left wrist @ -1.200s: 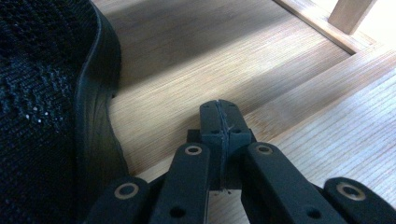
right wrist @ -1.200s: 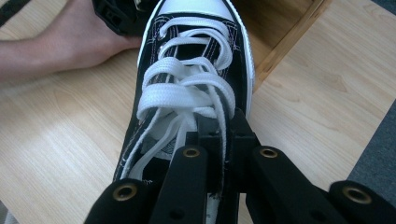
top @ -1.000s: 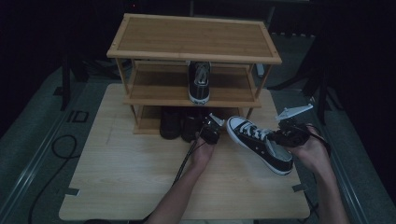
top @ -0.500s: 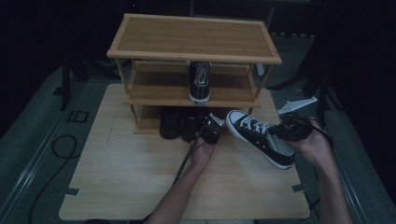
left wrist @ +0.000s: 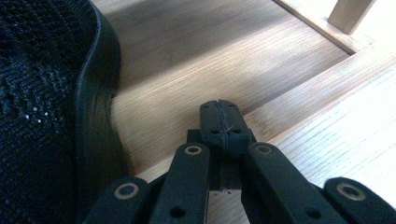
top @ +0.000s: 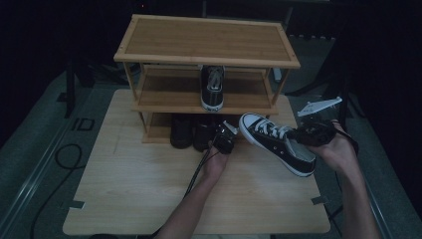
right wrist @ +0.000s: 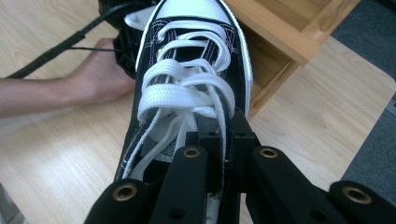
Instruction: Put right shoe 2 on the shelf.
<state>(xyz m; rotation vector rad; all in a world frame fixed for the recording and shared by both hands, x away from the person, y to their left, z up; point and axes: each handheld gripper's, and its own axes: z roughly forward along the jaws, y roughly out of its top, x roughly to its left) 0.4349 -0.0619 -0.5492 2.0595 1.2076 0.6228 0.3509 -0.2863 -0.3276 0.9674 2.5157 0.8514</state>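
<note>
Black sneaker [top: 276, 142] with white laces and white toe cap held off the table [top: 149, 199], near its right edge, toe pointing toward the shoe rack [top: 206, 42] at the far edge. Right gripper [top: 313, 133] pinching the sneaker at its opening; in the right gripper view [right wrist: 219, 140] jaws pressed together on the shoe's side wall just behind the laces, heel toward the hand. Toe cap near the front right corner of the rack's bottom shelf, not touching it.

Left gripper [top: 224, 139] low at the front edge of the bottom shelf, just left of the sneaker's toe. In the left gripper view [left wrist: 224, 123] jaws pressed together with nothing between them, tips over the wooden shelf board, beside the rounded heel of a dark mesh shoe [left wrist: 42, 116]. Left hand [top: 215, 164] resting on the table behind the gripper, cable trailing back toward the near edge.

On the middle shelf, a second black sneaker [top: 212, 87], standing near the centre, toe toward the front edge. On the bottom shelf, a pair of dark shoes [top: 191, 130] side by side at its left half.
</note>
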